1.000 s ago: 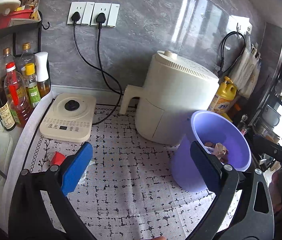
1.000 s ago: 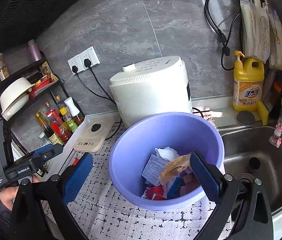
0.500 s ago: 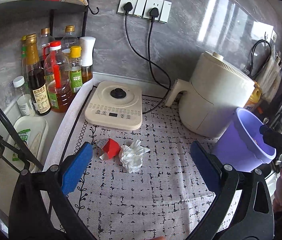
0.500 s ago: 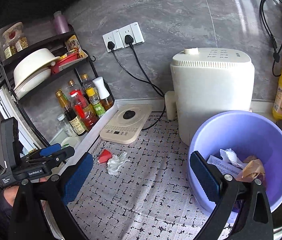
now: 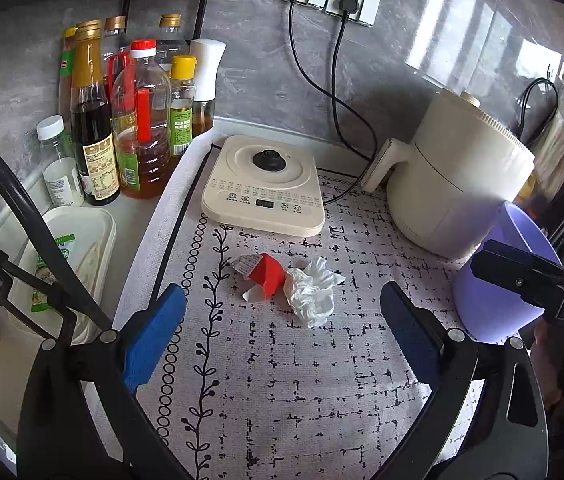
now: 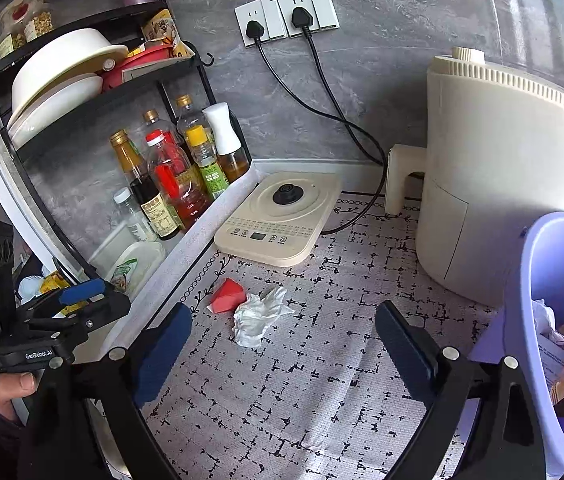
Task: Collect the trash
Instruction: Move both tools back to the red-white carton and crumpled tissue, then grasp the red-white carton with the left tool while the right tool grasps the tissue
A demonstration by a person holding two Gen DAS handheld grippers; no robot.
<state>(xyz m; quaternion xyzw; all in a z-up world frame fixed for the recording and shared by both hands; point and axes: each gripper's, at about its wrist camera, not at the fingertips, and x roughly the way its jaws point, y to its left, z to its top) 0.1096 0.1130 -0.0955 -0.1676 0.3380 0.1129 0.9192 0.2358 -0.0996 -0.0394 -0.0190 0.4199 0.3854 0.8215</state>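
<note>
The task is partly done, judging by the purple bin (image 6: pixel 554 320): it already holds paper scraps, a brown wrapper and other trash. It stands at abt 3 o'clock on the bench mat (image 5: pixel 290 380), just beside the cream air fryer (image 5: pixel 458 184).

Two pieces are left on the bench. The red wrapper (image 5: pixel 265 276) and the crumpled white tissue (image 5: pixel 312 290) lie touching each other near the centre of the mat, in front of the cream induction cooker (image 5: pixel 265 184), which sits at 12 o'clock from them. The oil and sauce bottles (image 5: pixel 121 120) stand at abt 10 o'clock, off the mat, and are not trash, I think.

The left claw (image 5: pixel 277 340) is wide and holds nothing; the two pieces lie just ahead of it, between the lines of its blue pads (image 5: pixel 153 332). The right claw (image 6: pixel 282 356) is also wide and empty, w/ the tissue a bit ahead of its left finger and the bin at its right edge.

So approx. two items remain: grip each, carry to the bin, release. The tissue is soft and should crush easily in the grip.
</note>
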